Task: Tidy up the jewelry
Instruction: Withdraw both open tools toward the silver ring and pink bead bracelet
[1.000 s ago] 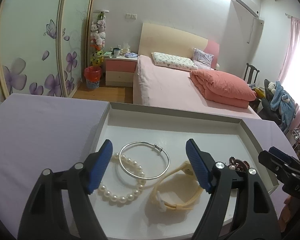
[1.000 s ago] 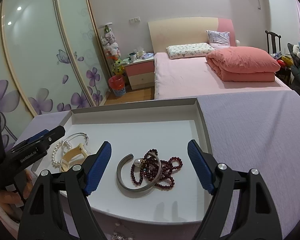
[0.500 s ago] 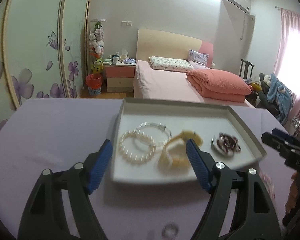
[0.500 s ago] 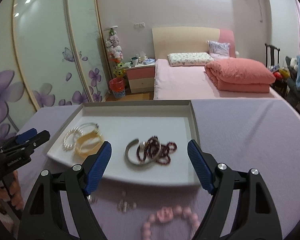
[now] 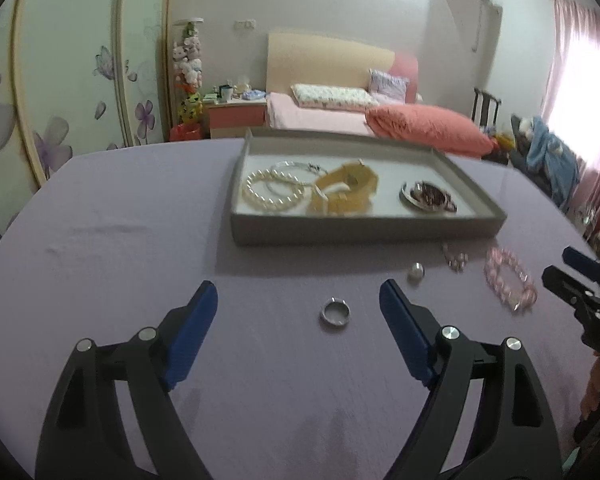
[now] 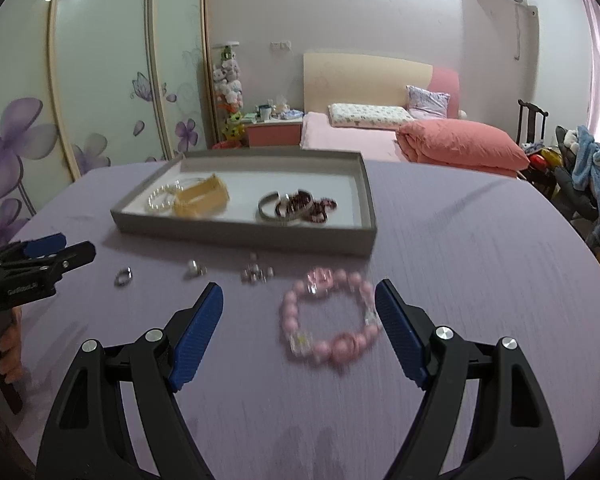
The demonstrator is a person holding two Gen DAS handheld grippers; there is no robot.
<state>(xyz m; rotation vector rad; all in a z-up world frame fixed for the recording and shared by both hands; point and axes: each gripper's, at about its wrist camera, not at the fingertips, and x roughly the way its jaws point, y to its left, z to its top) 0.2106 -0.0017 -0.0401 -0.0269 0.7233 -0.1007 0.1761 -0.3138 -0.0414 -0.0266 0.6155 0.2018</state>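
A grey tray [image 5: 364, 232] [image 6: 236, 236] on the purple table holds a pearl bracelet [image 5: 274, 192], a silver bangle [image 5: 296, 168], a yellow band [image 5: 346, 194], a grey cuff [image 6: 270, 208] and dark red beads [image 6: 312, 206]. In front of it lie a silver ring [image 5: 335, 311] [image 6: 123, 277], small earrings [image 6: 256, 274] [image 5: 454, 258] and a pink bead bracelet [image 6: 332, 316] [image 5: 510, 282]. My left gripper [image 5: 298, 300] is open, just short of the ring. My right gripper [image 6: 298, 304] is open around the pink bracelet's near side, above the table.
The purple tablecloth [image 5: 120, 240] covers a round table with edges left and right. Behind stand a pink bed [image 6: 420, 140], a nightstand [image 6: 274, 130] and floral wardrobe doors [image 6: 100, 100]. A chair with clothes [image 6: 584, 168] is at the right.
Both grippers have pulled back from over the tray toward the table's near side. The loose ring, earrings and pink bracelet have come into view. Both stay open.
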